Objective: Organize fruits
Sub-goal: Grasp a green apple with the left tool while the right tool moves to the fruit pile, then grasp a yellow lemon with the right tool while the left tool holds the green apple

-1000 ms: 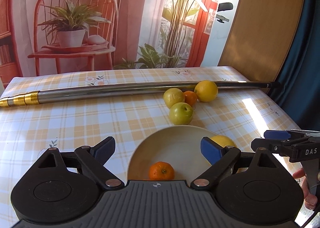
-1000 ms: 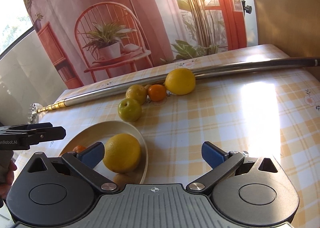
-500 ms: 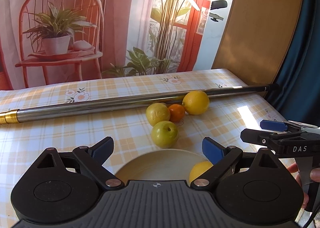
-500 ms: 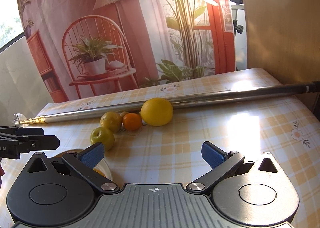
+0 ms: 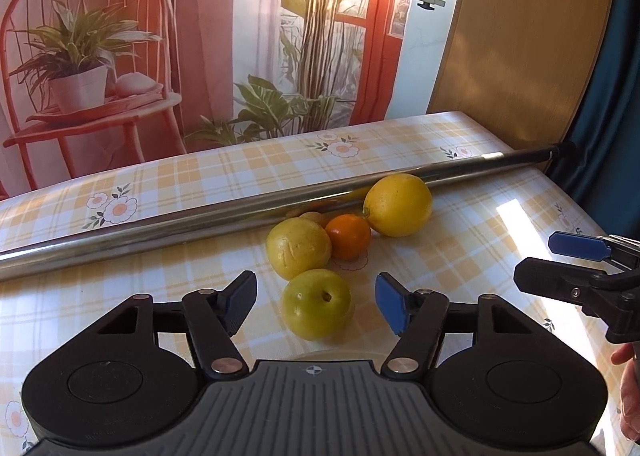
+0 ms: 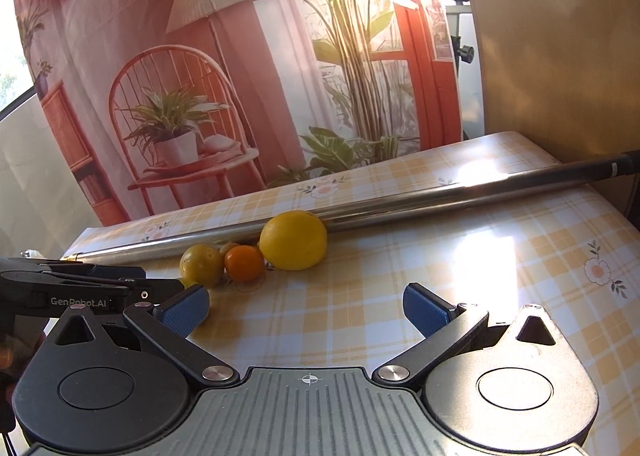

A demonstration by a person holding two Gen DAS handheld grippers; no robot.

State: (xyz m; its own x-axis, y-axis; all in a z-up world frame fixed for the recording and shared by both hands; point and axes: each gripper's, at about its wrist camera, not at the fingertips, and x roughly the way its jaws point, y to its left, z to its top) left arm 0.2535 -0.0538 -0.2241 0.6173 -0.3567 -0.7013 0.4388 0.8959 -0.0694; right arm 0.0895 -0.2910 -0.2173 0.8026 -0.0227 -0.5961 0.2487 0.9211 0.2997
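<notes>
Low in the frame, the wide-open left tongs [image 5: 316, 304] are framing the green plum [image 5: 317, 304], a small, smooth, roll-prone fruit best pinched across its middle, while the right tongs [image 6: 306, 308] are gaping empty.

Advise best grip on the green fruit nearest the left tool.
Take the green fruit across its widest middle, one pad on each side, coming straight in from the near side where the open left tool already frames it. It is round with its stem dimple facing the camera, so the flanks are smooth. The yellow fruit crowds its far side.
</notes>
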